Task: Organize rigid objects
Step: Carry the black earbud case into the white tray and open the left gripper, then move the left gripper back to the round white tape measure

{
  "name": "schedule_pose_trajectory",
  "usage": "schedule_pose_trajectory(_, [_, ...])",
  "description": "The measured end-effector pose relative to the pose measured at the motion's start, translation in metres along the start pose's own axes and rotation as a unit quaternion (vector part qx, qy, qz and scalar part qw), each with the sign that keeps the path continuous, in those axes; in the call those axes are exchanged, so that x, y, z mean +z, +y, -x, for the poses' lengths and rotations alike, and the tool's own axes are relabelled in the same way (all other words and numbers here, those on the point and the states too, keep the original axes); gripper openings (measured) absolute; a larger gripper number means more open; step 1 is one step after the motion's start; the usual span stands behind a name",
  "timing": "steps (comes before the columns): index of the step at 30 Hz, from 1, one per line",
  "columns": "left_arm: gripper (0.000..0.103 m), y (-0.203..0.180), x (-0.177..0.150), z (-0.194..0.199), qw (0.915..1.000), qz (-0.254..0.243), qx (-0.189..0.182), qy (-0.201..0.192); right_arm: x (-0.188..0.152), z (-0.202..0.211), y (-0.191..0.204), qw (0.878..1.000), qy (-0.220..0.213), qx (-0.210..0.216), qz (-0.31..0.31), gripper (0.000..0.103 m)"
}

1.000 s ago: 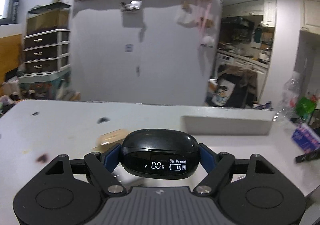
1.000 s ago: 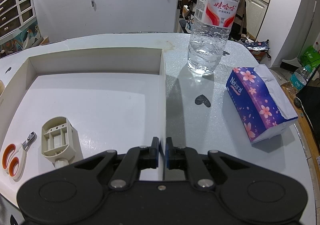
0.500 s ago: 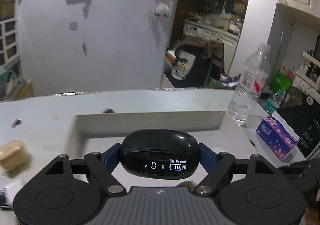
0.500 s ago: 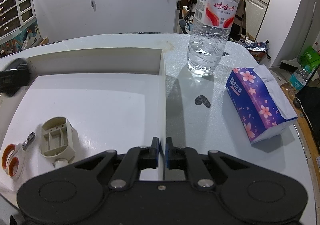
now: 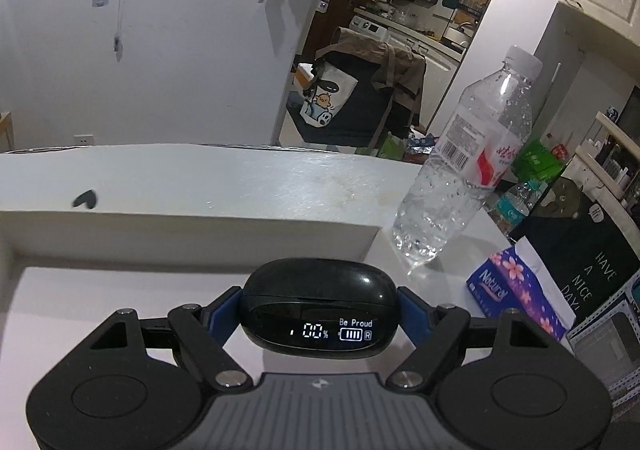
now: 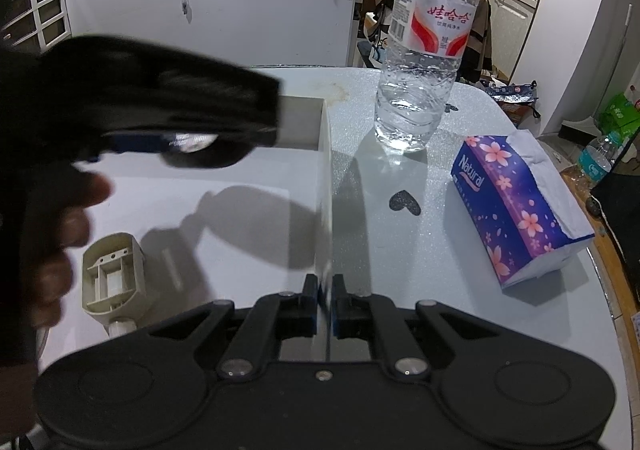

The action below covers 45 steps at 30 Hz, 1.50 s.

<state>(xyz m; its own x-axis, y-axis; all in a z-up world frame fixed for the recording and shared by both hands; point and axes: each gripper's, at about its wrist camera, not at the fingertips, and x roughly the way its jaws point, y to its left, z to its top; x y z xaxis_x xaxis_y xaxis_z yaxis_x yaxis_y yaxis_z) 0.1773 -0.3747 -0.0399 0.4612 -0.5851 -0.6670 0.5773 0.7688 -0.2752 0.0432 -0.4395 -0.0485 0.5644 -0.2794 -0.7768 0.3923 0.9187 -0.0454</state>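
Since the earlier frames, the left gripper [image 5: 320,306] has swung right and now carries the earbud case [image 5: 320,306] over the white tray [image 5: 192,238], whose far wall crosses mid-frame in the left view; the scissors seen earlier in the lower left of the right view are now hidden behind the hand [image 6: 52,234]. The case sits at lower centre of the left view, clamped across its two ends by the blue pads [image 5: 222,316], display facing the camera. It appears as a dark blur at centre left of the right view, above the tray floor. Handling judgement: the case is probably light and rigid, with a glossy, rounded shell that could slip; its hinged lid seam runs between the pads, so end-to-end clamping is the sound hold. Set it down rather than drop it. A beige plastic fitting [image 6: 114,276] already lies in the tray at lower left of the right view. The right gripper [image 6: 326,304] is pinched on the tray's near right wall. Outside the tray stand a water bottle [image 6: 424,50] and a tissue pack [image 6: 516,206].
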Motion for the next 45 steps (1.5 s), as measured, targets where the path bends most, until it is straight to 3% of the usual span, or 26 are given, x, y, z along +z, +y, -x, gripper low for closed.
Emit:
schedule_pose_trajectory(7, [0.082,-0.001,0.003,-0.018,0.9998,0.003,-0.011,0.019,-0.001,0.0,0.001,1.0,-0.001,-0.002,0.003,0.007])
schedule_pose_trajectory(9, [0.094,0.001,0.002,-0.015,0.9998,0.006,-0.008,0.016,-0.001,0.0,0.001,1.0,0.0,0.0,0.001,0.007])
schedule_pose_trajectory(11, [0.097,0.002,0.002,-0.01,0.9999,0.011,-0.004,0.012,-0.001,0.0,0.001,1.0,0.0,-0.001,0.002,0.007])
schedule_pose_trajectory(28, [0.1,0.001,-0.012,0.058,0.998,-0.055,0.03,-0.001,-0.001,-0.001,0.001,1.0,-0.001,0.0,0.0,0.007])
schedule_pose_trajectory(45, [0.103,0.024,-0.046,0.109,0.9957,-0.076,0.051,-0.017,-0.001,-0.001,0.001,1.0,-0.002,-0.001,0.001,0.007])
